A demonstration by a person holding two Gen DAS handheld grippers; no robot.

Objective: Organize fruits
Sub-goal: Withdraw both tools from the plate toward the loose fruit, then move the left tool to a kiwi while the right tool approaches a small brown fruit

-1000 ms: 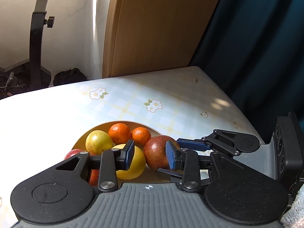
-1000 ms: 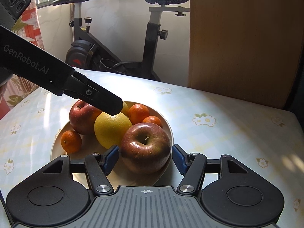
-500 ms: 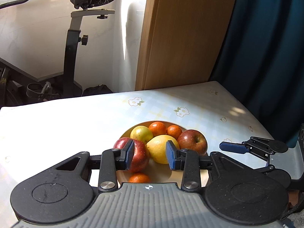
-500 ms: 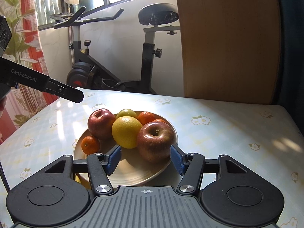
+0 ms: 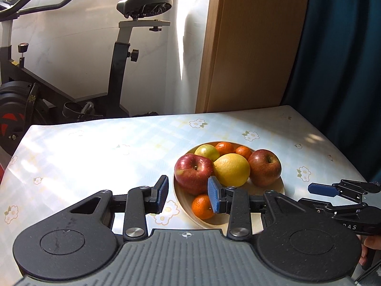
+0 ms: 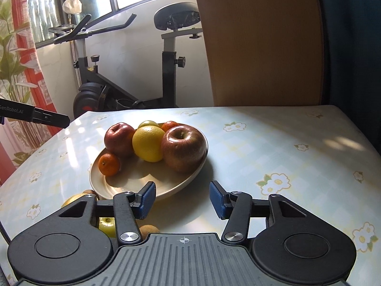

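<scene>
Both grippers' fingers stand apart, empty, the right gripper having just been closing; they should reopen before reaching loose fruit beside the plate.

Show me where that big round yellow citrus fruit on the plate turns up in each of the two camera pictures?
Left wrist view: the big round yellow citrus fruit sits right of centre, between two red apples, just above the right-hand blue finger pad.
Right wrist view: the same fruit sits left of centre, again between the apples.
Shared landmark: the small orange mandarin alone at the near rim of the tan round plate.
</scene>
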